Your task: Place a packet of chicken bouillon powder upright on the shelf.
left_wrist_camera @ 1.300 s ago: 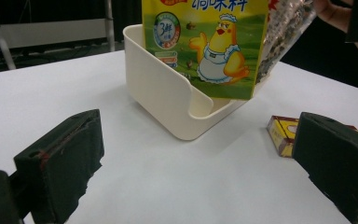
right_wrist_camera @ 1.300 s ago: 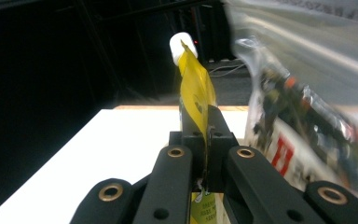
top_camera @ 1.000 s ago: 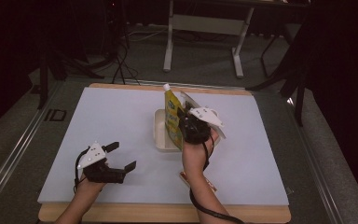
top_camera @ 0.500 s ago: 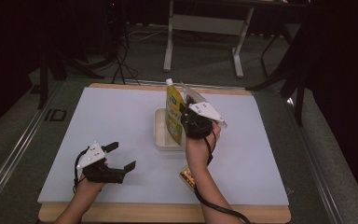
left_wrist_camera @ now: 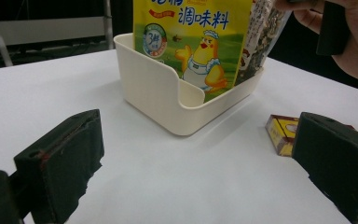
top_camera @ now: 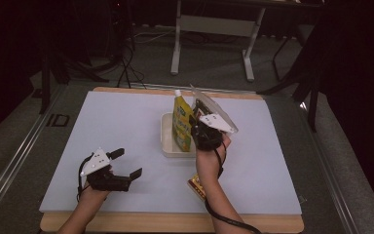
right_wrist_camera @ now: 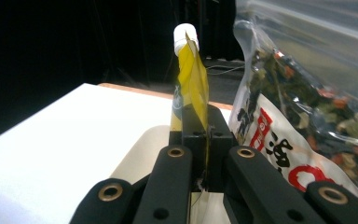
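Yellow seasoning pouch [right_wrist_camera: 191, 79] pinched edge-on between right gripper [right_wrist_camera: 207, 135] pads, rising straight ahead; clear snack bag [right_wrist_camera: 307, 107] just beside, right. Left gripper [left_wrist_camera: 200, 163] spread, empty.

One high camera, two riding on the grippers

The high view looks forward and down over the whole table [top_camera: 126, 122] from its near edge. The left gripper view sits low and faces the tray [left_wrist_camera: 158, 93] from close by; the right gripper view looks along its jaws, right against the yellow pouch [right_wrist_camera: 191, 84]. All three share tray and pouch.
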`<state>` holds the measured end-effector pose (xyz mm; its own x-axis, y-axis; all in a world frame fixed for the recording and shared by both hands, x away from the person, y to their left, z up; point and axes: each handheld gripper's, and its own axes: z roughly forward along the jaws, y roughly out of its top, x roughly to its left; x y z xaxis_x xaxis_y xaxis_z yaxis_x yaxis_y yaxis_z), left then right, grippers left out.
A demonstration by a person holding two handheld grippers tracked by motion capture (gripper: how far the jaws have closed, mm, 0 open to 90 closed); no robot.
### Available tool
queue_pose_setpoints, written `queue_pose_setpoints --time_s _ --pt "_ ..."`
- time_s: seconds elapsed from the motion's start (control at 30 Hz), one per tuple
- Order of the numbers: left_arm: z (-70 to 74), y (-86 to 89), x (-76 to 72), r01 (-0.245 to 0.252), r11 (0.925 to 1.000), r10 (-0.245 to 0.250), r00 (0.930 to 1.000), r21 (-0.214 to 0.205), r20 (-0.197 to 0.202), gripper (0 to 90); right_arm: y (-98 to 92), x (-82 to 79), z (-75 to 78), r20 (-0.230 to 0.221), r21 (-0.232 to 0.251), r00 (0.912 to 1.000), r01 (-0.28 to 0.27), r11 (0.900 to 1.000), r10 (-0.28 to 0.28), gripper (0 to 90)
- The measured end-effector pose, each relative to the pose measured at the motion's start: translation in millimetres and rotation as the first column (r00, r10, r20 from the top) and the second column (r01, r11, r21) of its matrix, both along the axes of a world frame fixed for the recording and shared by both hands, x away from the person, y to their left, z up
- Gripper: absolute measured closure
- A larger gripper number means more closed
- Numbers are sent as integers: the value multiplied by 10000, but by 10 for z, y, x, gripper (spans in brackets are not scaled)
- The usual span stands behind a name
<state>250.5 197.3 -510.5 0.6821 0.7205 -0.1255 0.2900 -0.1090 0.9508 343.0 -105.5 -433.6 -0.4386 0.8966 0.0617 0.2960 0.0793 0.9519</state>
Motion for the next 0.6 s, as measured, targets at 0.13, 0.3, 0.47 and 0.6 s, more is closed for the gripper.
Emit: queue_pose_setpoints --time_s 0.13,0.3,0.47,0.6 --pt "-5 7 1 -20 10000 20 10000 -24 -33 24 -26 8 13 -228 247 9997 -52 9997 57 887" --pt "-14 22 9 -56 10000 56 10000 -59 -68 24 19 -2 78 -530 29 9979 -360 9993 361 744" --pt "-16 17 7 -42 10000 42 10000 -38 -84 24 25 -17 177 -513 -164 9971 -571 9982 562 622" --pt "-20 13 14 -38 10000 37 9999 -58 -113 24 16 -53 307 -363 -193 9948 -961 9952 954 491"
